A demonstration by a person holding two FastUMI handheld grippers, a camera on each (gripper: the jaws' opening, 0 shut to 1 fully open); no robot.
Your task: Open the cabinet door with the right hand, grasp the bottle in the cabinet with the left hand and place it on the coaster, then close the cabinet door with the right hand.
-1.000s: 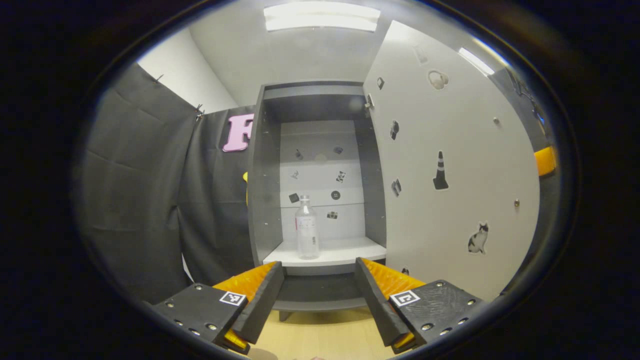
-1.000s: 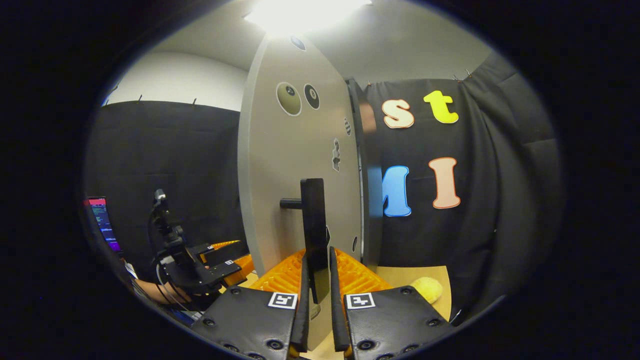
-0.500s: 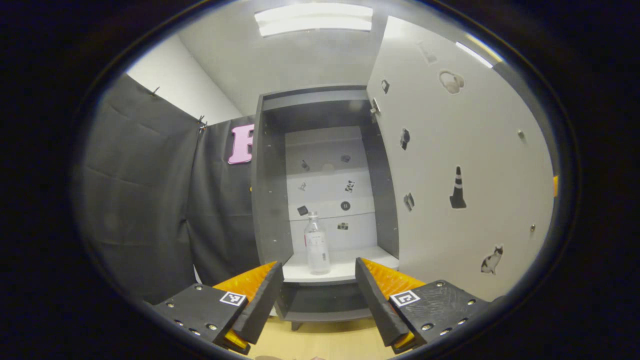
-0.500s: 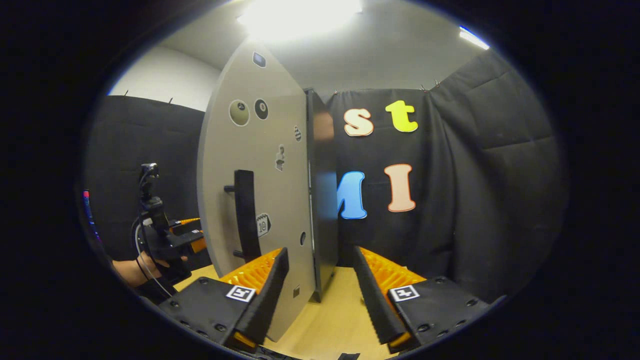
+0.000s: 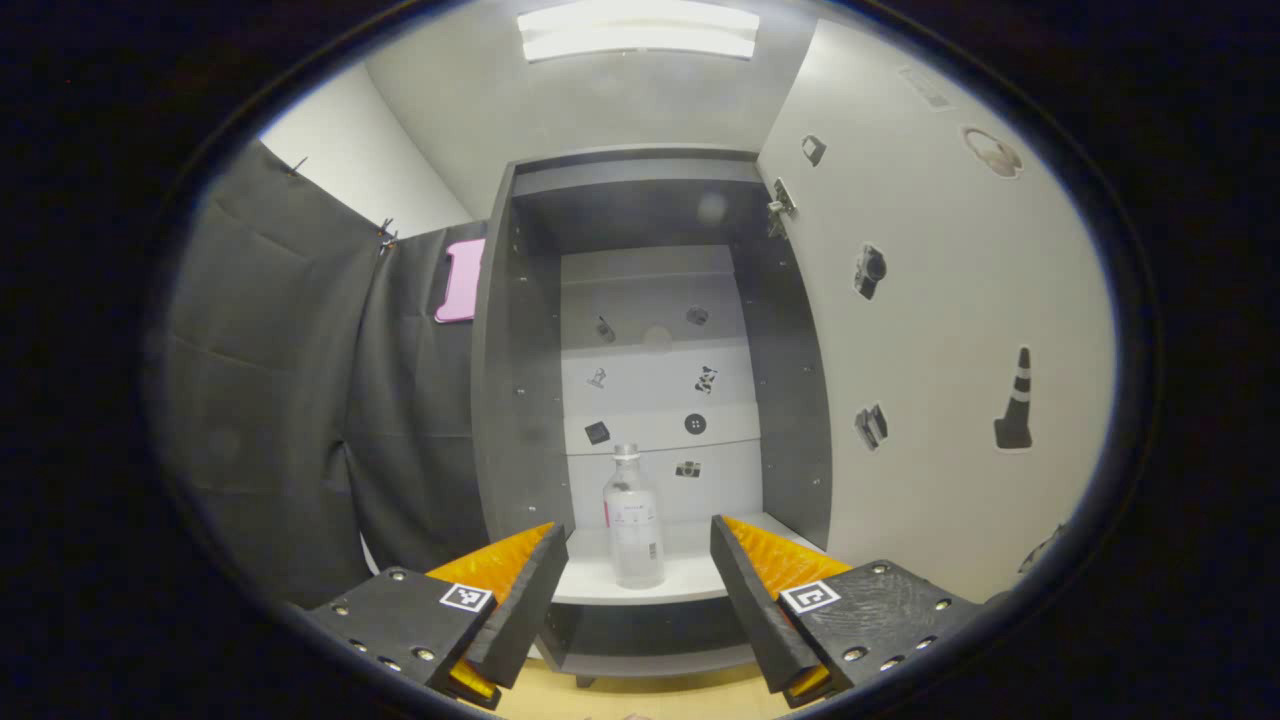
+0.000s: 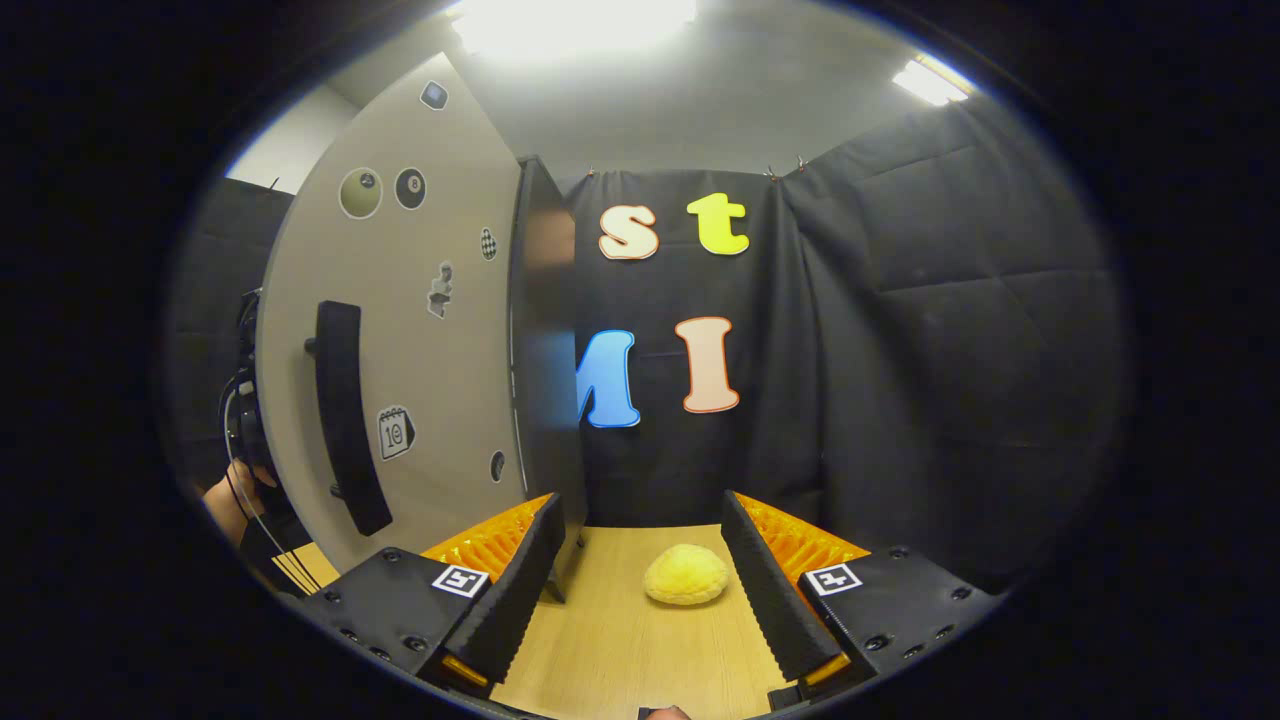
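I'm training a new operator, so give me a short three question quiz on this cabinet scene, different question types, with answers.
1. True or false: the cabinet door stands open.
2. Where does the bottle stand? A) on the white shelf inside the cabinet, B) on the wooden table, C) between shut fingers.
3. Fill in: the left claw is ____ and apart from the bottle.

Key: 1 true. 2 A. 3 open. The right claw is open too, off the door handle, above the table by a yellow lump.
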